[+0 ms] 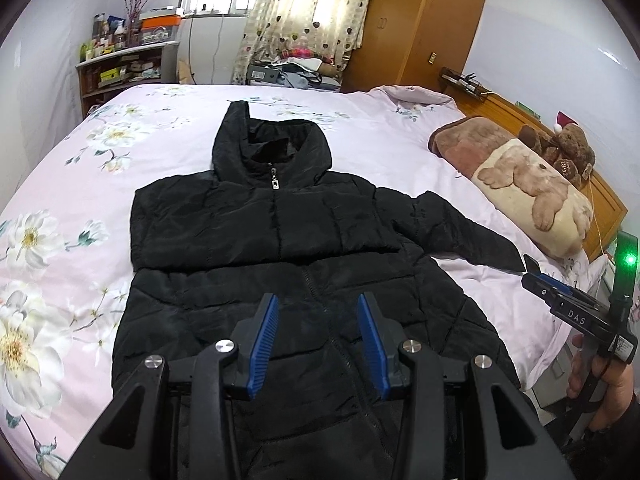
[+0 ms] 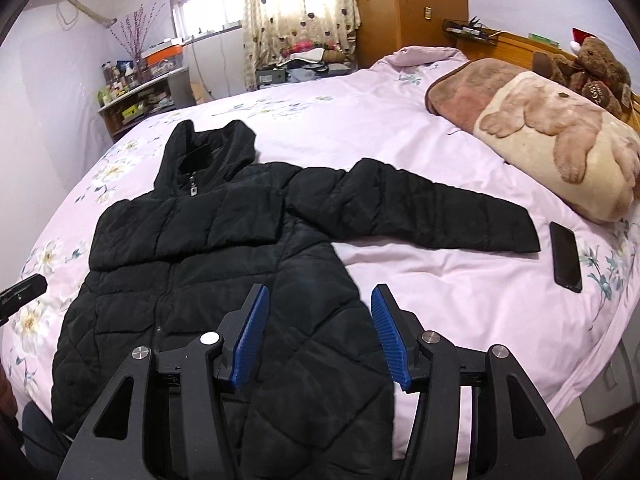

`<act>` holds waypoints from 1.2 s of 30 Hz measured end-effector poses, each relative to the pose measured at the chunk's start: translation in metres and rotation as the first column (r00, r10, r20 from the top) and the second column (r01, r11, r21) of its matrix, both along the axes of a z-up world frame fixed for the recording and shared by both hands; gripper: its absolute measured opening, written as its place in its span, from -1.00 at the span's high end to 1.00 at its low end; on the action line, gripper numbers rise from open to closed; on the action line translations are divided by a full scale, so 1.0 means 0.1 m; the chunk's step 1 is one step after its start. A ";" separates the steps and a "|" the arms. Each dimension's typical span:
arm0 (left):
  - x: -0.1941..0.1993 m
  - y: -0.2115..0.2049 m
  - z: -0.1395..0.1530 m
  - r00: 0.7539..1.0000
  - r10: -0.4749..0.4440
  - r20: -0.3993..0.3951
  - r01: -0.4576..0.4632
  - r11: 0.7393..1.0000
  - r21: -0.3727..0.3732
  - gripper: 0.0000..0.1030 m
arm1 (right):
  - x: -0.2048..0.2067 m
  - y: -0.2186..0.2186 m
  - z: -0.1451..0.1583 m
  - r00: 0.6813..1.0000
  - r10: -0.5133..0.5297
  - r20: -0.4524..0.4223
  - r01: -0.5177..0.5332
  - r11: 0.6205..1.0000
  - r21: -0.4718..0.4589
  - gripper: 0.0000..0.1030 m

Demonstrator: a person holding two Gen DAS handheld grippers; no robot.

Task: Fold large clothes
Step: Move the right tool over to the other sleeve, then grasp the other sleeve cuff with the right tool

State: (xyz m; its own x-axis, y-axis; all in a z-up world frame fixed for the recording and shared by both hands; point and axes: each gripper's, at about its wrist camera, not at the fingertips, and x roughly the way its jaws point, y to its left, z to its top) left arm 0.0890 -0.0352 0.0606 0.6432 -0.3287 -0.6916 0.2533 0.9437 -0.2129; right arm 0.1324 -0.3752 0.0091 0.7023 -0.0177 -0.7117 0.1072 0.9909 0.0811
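A black hooded puffer jacket lies front-up on the bed, zipped, hood away from me. Its left sleeve is folded across the chest; its right sleeve stretches out to the right. My left gripper is open and empty, hovering over the jacket's lower middle. My right gripper is open and empty over the jacket's lower right edge. The right gripper also shows at the right edge of the left wrist view.
The bed has a pink floral sheet. A black phone lies right of the sleeve cuff. A rolled blanket and teddy bear sit at the headboard. Shelves and a wardrobe stand beyond.
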 end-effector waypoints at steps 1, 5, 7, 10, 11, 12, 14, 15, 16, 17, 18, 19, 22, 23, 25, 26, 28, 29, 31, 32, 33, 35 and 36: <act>0.03 -0.03 0.00 1.000 -0.002 0.000 0.002 1.000 0.003 0.14 | 0.01 -0.03 -0.01 1.000 -0.004 0.002 0.004 1.000 0.002 -0.06; 0.18 -0.16 -0.04 1.000 -0.011 0.000 0.011 1.000 0.028 0.06 | 0.05 -0.19 -0.08 1.000 -0.030 -0.007 0.030 1.000 0.007 -0.10; 0.27 -0.21 -0.07 1.000 -0.015 -0.002 0.015 0.999 0.044 0.05 | 0.10 -0.29 -0.15 0.999 -0.043 -0.017 0.044 0.999 0.010 -0.15; 0.43 -0.27 -0.14 1.000 -0.018 -0.007 0.018 0.998 0.057 0.05 | 0.19 -0.44 -0.23 0.997 -0.074 -0.029 0.074 0.997 0.002 -0.15; 0.50 -0.30 -0.17 1.000 -0.019 -0.008 0.019 0.998 0.064 0.05 | 0.23 -0.51 -0.26 0.996 -0.086 -0.033 0.086 0.996 0.001 -0.15; 0.55 -0.32 -0.20 1.000 -0.019 -0.010 0.020 0.997 0.071 0.05 | 0.27 -0.58 -0.30 0.995 -0.097 -0.038 0.098 0.995 0.004 -0.15; 0.69 -0.36 -0.26 1.000 -0.023 -0.014 0.024 0.996 0.081 0.05 | 0.36 -0.75 -0.39 0.991 -0.127 -0.052 0.127 0.992 0.015 -0.16; 0.74 -0.37 -0.27 1.000 -0.024 -0.015 0.025 0.996 0.086 0.05 | 0.41 -0.86 -0.45 0.987 -0.149 -0.062 0.150 0.988 0.019 -0.16; 0.80 -0.38 -0.29 1.000 -0.024 -0.013 0.025 0.996 0.090 0.05 | 0.44 -0.93 -0.49 0.984 -0.167 -0.069 0.169 0.986 0.018 -0.16; 0.86 -0.39 -0.32 1.000 -0.025 -0.009 0.026 0.995 0.093 0.05 | 0.48 -1.02 -0.54 0.980 -0.186 -0.074 0.188 0.982 0.022 -0.16; 0.92 -0.40 -0.34 1.000 -0.024 -0.007 0.025 0.995 0.099 0.05 | 0.53 -1.14 -0.60 0.975 -0.206 -0.085 0.210 0.977 0.035 -0.16; 0.97 -0.40 -0.36 1.000 -0.023 -0.006 0.023 0.994 0.105 0.05 | 0.57 -1.23 -0.65 0.970 -0.223 -0.099 0.228 0.973 0.043 -0.16; 1.15 -0.41 -0.46 1.000 -0.014 -0.007 0.015 0.992 0.124 0.05 | 0.70 -1.49 -0.80 0.953 -0.275 -0.126 0.282 0.959 0.038 -0.16; 1.21 -0.40 -0.51 1.000 -0.008 -0.013 0.009 0.991 0.132 0.05 | 0.74 -1.57 -0.85 0.948 -0.288 -0.136 0.296 0.954 0.044 -0.16; 1.32 -0.38 -0.59 1.000 0.003 -0.023 0.000 0.990 0.138 0.05 | 0.81 -1.74 -0.96 0.937 -0.311 -0.156 0.325 0.943 0.075 -0.16; 1.38 -0.36 -0.63 1.000 0.012 -0.028 -0.008 0.990 0.143 0.05 | 0.85 -1.82 -1.01 0.933 -0.322 -0.163 0.339 0.936 0.091 -0.16; 1.49 -0.32 -0.72 0.999 0.031 -0.040 -0.025 0.989 0.149 0.05 | 0.91 -1.95 -1.11 0.920 -0.346 -0.183 0.369 0.922 0.117 -0.16; 1.55 -0.29 -0.77 0.998 0.044 -0.048 -0.036 0.988 0.151 0.05 | 0.95 -2.01 -1.17 0.914 -0.356 -0.193 0.385 0.913 0.137 -0.16; 1.65 -0.23 -0.86 0.996 0.066 -0.065 -0.055 0.986 0.156 0.05 | 1.01 -2.15 -1.28 0.903 -0.375 -0.209 0.414 0.890 0.190 -0.16; 1.68 -0.21 -0.90 0.995 0.075 -0.071 -0.063 0.985 0.158 0.05 | 1.04 -2.22 -1.33 0.894 -0.388 -0.224 0.433 0.875 0.215 -0.16; 1.72 -0.19 -0.93 0.994 0.083 -0.076 -0.070 0.984 0.162 0.05 | 1.07 -2.28 -1.38 0.887 -0.398 -0.232 0.449 0.860 0.241 -0.16; 1.77 -0.14 -1.01 0.991 0.098 -0.088 -0.082 0.983 0.165 0.05 | 1.10 -2.36 -1.45 0.879 -0.415 -0.237 0.470 0.838 0.278 -0.16; 1.78 -0.12 -1.04 0.990 0.102 -0.093 -0.086 0.983 0.164 0.05 | 1.13 -2.41 -1.49 0.873 -0.425 -0.237 0.482 0.824 0.298 -0.16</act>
